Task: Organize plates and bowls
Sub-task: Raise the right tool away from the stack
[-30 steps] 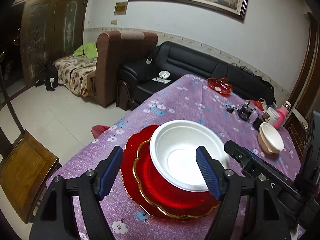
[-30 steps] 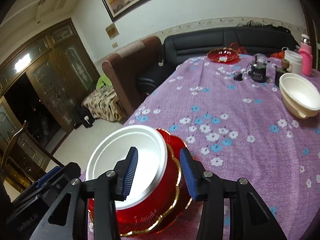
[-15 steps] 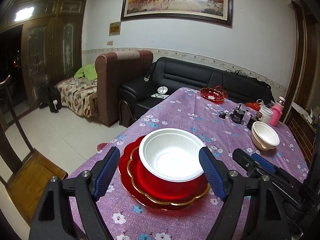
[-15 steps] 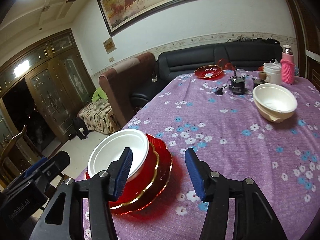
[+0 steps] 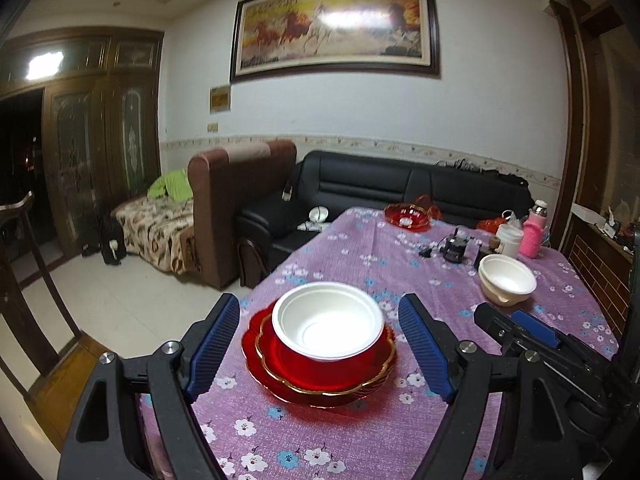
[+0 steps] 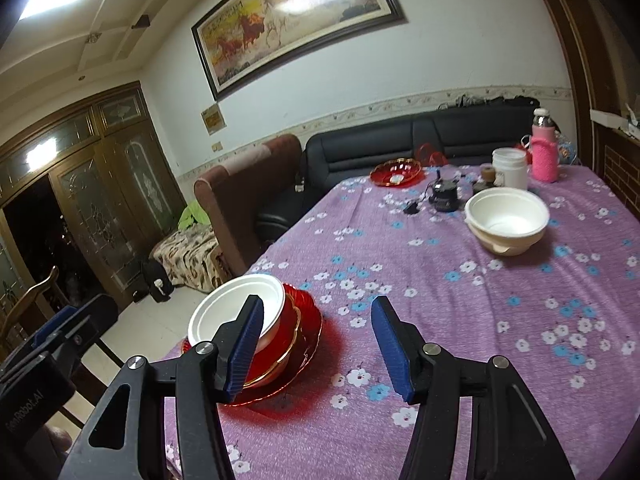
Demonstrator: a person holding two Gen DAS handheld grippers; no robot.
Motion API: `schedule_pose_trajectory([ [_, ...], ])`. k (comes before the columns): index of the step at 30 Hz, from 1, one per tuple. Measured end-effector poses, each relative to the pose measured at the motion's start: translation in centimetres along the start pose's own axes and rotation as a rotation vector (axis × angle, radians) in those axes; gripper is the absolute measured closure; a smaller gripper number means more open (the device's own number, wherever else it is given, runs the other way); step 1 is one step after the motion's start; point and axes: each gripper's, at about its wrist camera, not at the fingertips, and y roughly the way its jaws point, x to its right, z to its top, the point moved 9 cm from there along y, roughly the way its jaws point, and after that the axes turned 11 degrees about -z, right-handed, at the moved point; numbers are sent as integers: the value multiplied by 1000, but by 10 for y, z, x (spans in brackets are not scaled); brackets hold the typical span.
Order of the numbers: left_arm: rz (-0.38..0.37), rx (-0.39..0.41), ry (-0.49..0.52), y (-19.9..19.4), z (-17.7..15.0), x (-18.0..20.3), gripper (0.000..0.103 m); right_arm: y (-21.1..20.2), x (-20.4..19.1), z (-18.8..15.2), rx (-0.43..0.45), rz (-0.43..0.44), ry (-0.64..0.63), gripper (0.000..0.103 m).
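- White bowl (image 5: 328, 326) sits inside a red bowl (image 5: 320, 364), nested on a red gold-rimmed plate (image 5: 340, 386), near the desk's front left corner.
- From my left wrist view the stack lies ahead of my left gripper (image 5: 320, 350), centred between the two blue pads but beyond their tips; nothing touches it.
- From my right wrist view the same stack (image 6: 240, 312) lies left of my right gripper (image 6: 316, 350); the left pad overlaps the white bowl's rim in the picture, but I cannot tell contact. The gap between the pads shows only cloth.
- Left gripper: jaws spread wide, wider than the stack, holding nothing. They have just been opening.
- Right gripper: jaws parted, empty, also just been opening.
- My right gripper (image 5: 536, 334) shows at the right edge of the left view; my left gripper's body (image 6: 52, 344) at the left edge of the right view.
- Second white bowl (image 6: 506, 212), set in a cream bowl (image 6: 508, 242), stands well apart toward the far right of the desk.
- Another red dish (image 6: 396, 172) at the far end, near a white jar (image 6: 510, 168), a pink bottle (image 6: 544, 152) and some small dark gadgets (image 6: 442, 196).
- Desk (image 6: 440, 280) covered in purple cloth with white and blue flowers.
- Room: black sofa (image 5: 400, 188) behind the desk, brown armchair (image 5: 236, 200), horse painting (image 5: 336, 28) on the white wall, dark wooden doors (image 5: 100, 140) at left, pale tiled floor (image 5: 120, 304), wooden chair (image 5: 24, 280) near the left edge.
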Motion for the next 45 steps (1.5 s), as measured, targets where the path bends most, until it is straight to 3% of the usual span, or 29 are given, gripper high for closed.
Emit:
schedule_pose_trajectory([
  [8, -2, 106, 102, -50, 42, 24, 17, -48, 6, 25, 79, -27, -45, 37],
  [11, 4, 162, 135, -73, 68, 30, 17, -66, 7, 45, 107, -28, -51, 37],
  [14, -5, 206, 154, -95, 93, 35, 10, -83, 3, 70, 150, -34, -64, 37],
  [22, 50, 249, 213, -117, 173, 35, 7, -138, -21, 184, 262, -81, -143, 37],
  [24, 86, 265, 234, -116, 185, 36, 1, -152, -26, 215, 290, -108, -160, 35],
  [25, 104, 273, 241, -111, 189, 35, 0, -157, -27, 227, 298, -125, -173, 30],
  [28, 79, 239, 221, -86, 182, 34, 0, -160, -27, 251, 297, -154, -206, 24],
  [32, 48, 157, 184, -32, 139, 34, 0, -130, -12, 227, 236, -159, -197, 22],
  [37, 21, 50, 164, 38, 83, 42, 0, -56, 16, 157, 66, -114, -154, 22],
  [45, 28, -84, 164, 102, 40, 38, 0, 44, 50, 87, -113, -129, -105, 22],
])
